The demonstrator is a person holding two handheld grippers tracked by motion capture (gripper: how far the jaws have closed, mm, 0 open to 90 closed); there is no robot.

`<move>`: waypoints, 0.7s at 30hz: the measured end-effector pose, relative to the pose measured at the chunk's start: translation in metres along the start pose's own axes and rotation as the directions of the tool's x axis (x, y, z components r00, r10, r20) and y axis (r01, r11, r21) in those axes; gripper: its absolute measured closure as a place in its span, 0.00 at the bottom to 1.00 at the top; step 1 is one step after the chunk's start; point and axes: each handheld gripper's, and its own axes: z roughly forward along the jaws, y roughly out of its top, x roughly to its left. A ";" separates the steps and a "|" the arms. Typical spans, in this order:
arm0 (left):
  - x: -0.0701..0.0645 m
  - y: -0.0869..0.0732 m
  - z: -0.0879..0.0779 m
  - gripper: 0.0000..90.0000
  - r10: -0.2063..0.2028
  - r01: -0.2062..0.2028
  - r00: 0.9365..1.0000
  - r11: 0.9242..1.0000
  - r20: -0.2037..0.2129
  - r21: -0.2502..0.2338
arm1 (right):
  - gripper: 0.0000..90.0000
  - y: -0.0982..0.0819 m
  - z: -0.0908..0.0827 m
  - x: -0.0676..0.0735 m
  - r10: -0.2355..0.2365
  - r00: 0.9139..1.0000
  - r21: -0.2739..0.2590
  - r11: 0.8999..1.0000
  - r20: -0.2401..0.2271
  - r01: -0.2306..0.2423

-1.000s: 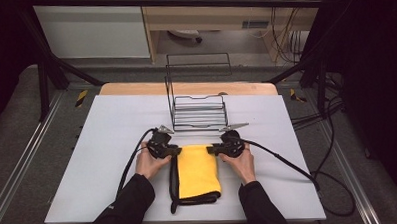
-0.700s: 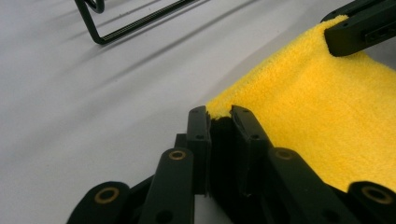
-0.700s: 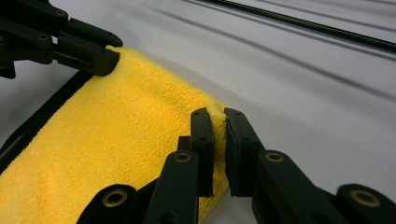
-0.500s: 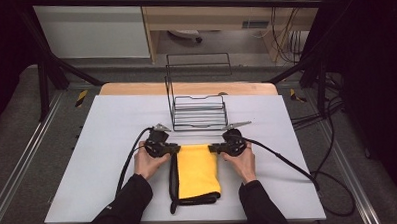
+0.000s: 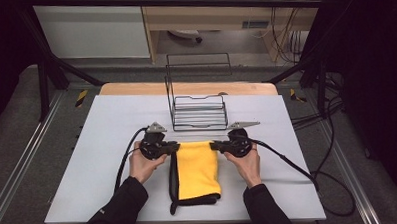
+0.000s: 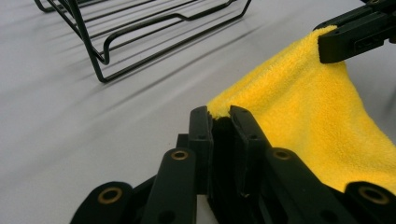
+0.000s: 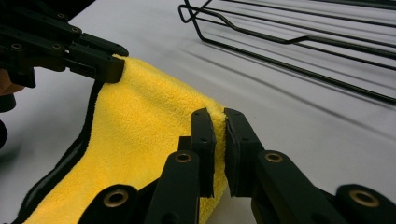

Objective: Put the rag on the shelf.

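Cloth (image 5: pixel 198 167): yellow, on the white counter (image 5: pixel 112 125), just in front of the wire rack (image 5: pixel 199 109)
Left tool (image 5: pixel 175 148): pinched tight on the cloth's far left corner
Right tool (image 5: pixel 212 146): pinched tight on the far right corner

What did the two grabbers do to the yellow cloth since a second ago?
Both grippers have just been closing. The left gripper and the right gripper now pinch the far corners of the yellow cloth and have begun lifting that edge off the table. The near end of the cloth lies where it was, and the wire rack has not moved.
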 end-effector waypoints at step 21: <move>-0.022 0.010 -0.039 0.88 0.073 -0.075 0.997 0.991 -0.021 -0.109 | 0.93 0.015 -0.035 0.029 -0.093 0.996 -0.118 0.989 0.007 0.094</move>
